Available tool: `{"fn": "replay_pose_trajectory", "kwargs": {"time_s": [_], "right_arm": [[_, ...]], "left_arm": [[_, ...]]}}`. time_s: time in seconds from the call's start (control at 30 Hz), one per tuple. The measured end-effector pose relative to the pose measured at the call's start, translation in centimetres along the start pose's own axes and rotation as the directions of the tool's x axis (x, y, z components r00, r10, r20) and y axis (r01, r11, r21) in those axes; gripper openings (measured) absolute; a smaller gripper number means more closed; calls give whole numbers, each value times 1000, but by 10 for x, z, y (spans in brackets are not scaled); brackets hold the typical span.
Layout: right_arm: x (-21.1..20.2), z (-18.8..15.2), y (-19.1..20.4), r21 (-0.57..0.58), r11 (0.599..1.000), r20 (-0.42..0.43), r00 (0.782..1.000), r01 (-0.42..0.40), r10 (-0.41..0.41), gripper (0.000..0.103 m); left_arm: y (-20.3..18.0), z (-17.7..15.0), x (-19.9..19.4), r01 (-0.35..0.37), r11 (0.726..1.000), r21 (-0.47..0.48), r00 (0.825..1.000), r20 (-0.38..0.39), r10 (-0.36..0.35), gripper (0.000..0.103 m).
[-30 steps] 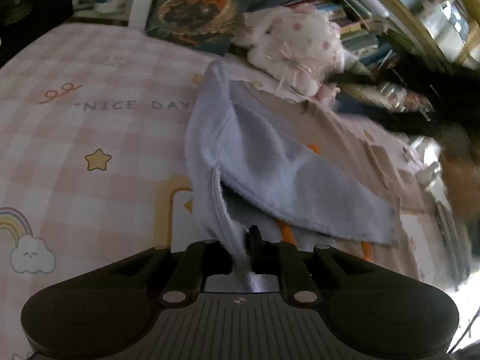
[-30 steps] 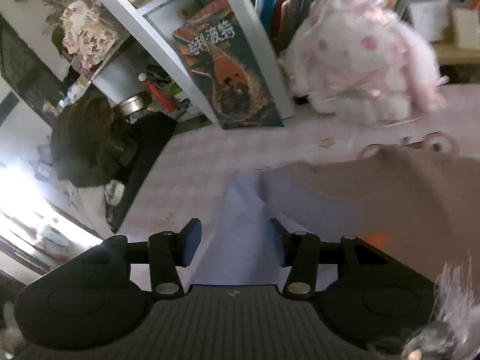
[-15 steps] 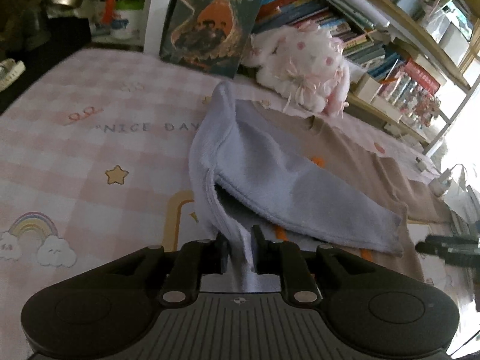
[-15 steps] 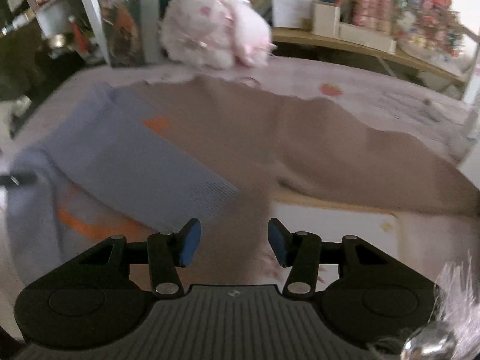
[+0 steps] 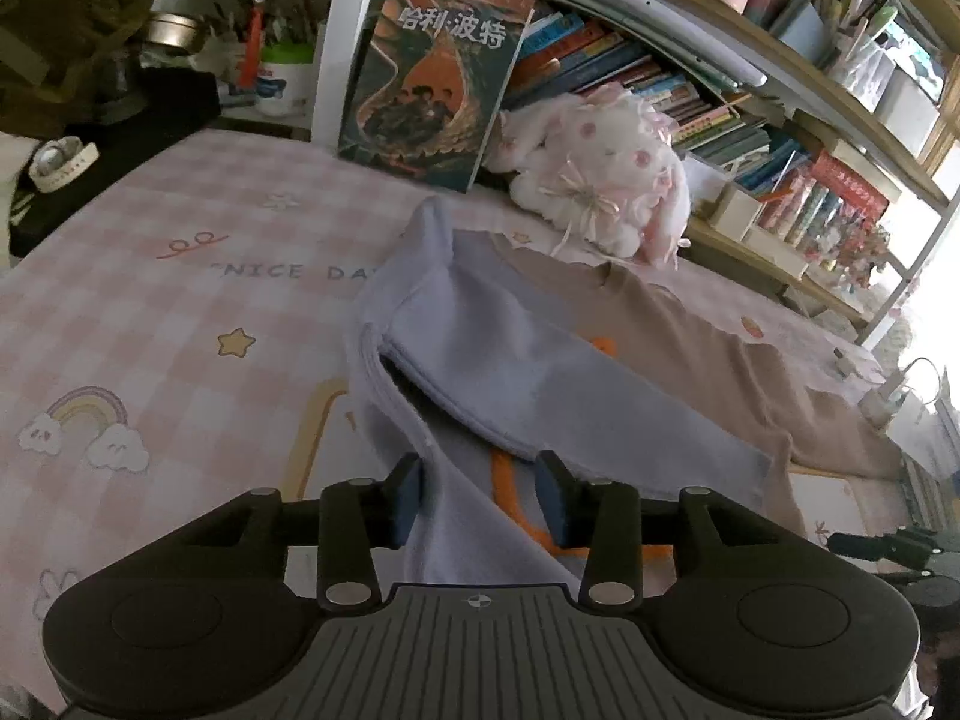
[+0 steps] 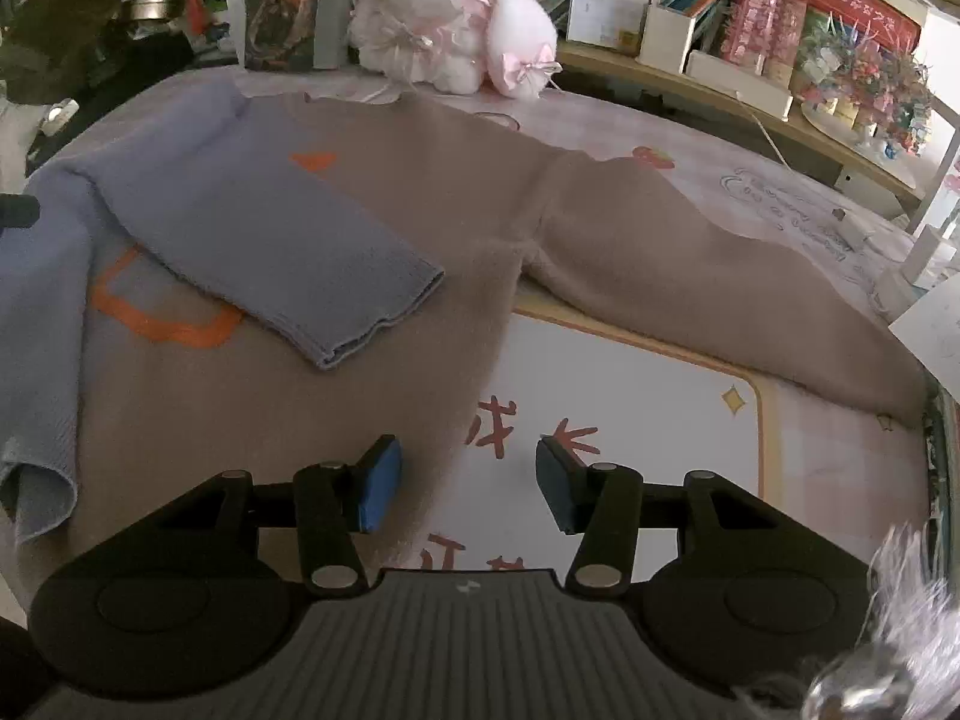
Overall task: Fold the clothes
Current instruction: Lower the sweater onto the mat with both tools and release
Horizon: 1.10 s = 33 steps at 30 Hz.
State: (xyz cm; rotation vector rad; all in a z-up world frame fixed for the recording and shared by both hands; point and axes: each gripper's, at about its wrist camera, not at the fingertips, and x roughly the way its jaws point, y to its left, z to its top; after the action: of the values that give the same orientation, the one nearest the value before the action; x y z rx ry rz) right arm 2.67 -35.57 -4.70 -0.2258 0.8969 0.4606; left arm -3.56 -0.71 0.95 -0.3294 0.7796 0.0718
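Observation:
A sweater lies spread on the pink checked bed. Its body is tan [image 6: 420, 192] with an orange print, and its left side and sleeve are lavender [image 5: 480, 354]. The lavender sleeve [image 6: 270, 240] is folded across the tan body. The tan sleeve [image 6: 720, 276] stretches out to the right. My left gripper [image 5: 478, 498] is open, with the lavender hem edge lying between its fingers. My right gripper [image 6: 462, 483] is open and empty, hovering over the sweater's lower right edge.
A pink and white plush bunny [image 5: 600, 180] and an upright book [image 5: 432, 84] stand at the back by the bookshelves [image 5: 750, 90]. A dark bag [image 5: 66, 42] sits at the far left. A white charger [image 6: 918, 252] lies at the bed's right edge.
My left gripper was shut on the lavender hem and has opened, letting the cloth go. My right gripper swung right from the lavender side to the sweater's lower right edge.

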Motion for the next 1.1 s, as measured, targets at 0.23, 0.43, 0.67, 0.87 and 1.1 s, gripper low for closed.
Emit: {"fn": "replay_pose_trajectory", "kwargs": {"time_s": [0.23,0.43,0.67,0.87,1.1], "right_arm": [[-1,-4,-5,3,999,2,999,-32,32,49],[-4,-6,-6,4,999,15,999,-38,38,49],[-13,-7,-6,25,997,19,997,-77,77,49],[-14,-10,3,-14,993,5,993,-115,115,49],[-10,-13,6,-7,990,-29,990,-141,141,46]], "left_arm": [[-11,1,-23,23,1000,-6,999,37,-23,41],[-27,-11,-17,73,995,-60,997,-19,-75,41],[-46,-29,-2,-46,998,51,994,-93,50,41],[-15,-26,-14,-134,991,-28,988,-84,132,42],[28,-30,-4,-132,975,-176,988,-102,116,41]]}}
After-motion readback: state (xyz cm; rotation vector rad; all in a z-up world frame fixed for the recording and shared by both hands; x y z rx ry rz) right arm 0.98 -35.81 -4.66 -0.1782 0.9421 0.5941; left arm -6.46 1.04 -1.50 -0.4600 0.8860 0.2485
